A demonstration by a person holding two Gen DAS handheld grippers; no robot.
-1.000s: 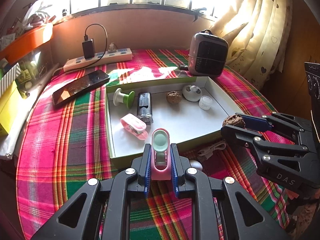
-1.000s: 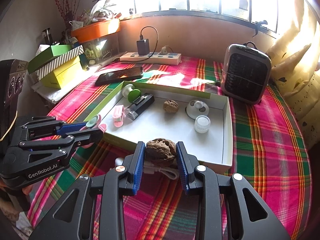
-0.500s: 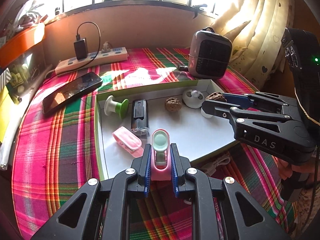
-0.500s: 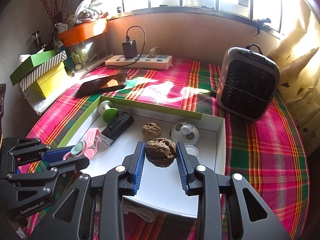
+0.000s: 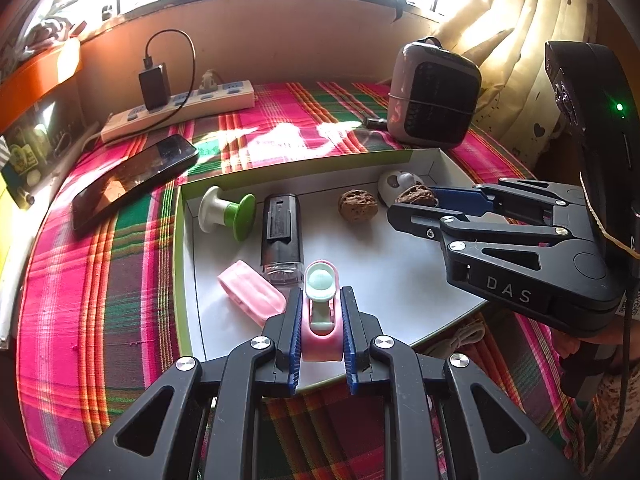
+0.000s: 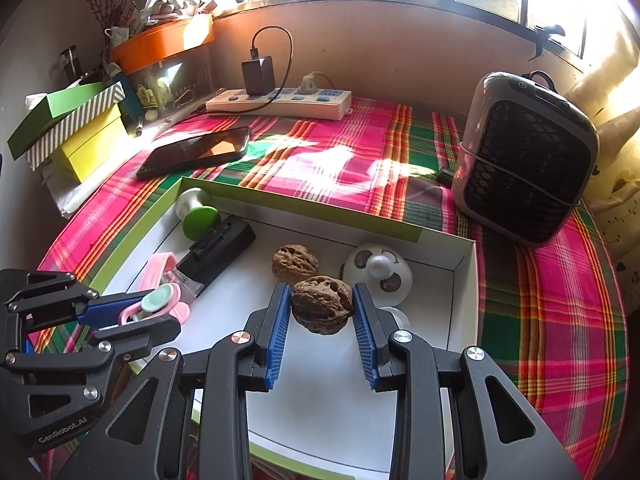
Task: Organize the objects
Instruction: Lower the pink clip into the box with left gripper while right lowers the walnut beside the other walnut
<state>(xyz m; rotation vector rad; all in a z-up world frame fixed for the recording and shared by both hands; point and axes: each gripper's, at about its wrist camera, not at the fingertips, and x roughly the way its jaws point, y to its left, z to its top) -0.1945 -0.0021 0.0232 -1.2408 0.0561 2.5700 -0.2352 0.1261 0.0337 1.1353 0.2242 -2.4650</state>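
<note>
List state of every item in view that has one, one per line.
left gripper: shut on pink clip
right gripper: shut on held walnut, above the box
second walnut: loose in box
phone: screen dark, flat on cloth
charger: plugged into power strip

Left gripper (image 5: pixel 321 312): black linkage frame, silver screws, ribbed blue pads (image 5: pixel 295 336), white "GenRobot.AI" lettering. Right gripper (image 6: pixel 321 312): same build, "DAS" marking, black housing behind with green indicator light, thin black cable.
</note>
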